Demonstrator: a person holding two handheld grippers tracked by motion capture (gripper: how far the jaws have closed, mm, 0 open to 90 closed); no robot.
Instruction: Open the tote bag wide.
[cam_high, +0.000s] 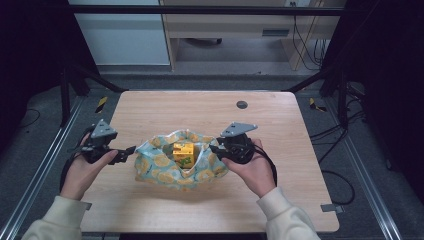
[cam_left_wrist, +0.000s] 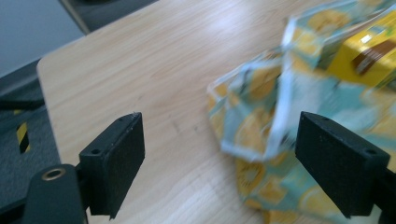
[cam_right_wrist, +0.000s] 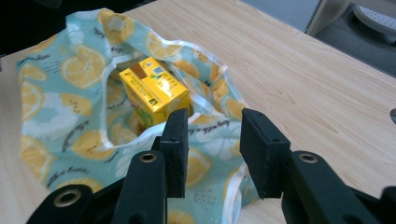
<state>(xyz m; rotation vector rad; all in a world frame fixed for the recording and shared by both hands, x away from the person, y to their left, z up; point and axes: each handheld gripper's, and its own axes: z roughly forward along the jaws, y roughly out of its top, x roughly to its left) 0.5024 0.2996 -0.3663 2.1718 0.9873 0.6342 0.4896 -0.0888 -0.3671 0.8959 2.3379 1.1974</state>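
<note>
I hold the left gripper (cam_high: 131, 149) wide open and empty beside the bag (cam_high: 155, 167), the right gripper (cam_high: 212, 148) part-open over its rim, the yellow carton (cam_high: 183, 153) upright inside.

Both grippers, the left gripper (cam_high: 127, 151) and the right gripper (cam_high: 214, 148), are black, each topped by a grey three-cornered plate and trailing a black cable. Their flat rectangular jaws carry small screw holes. Cream sleeves (cam_high: 282, 217) cover the person's forearms.
</note>
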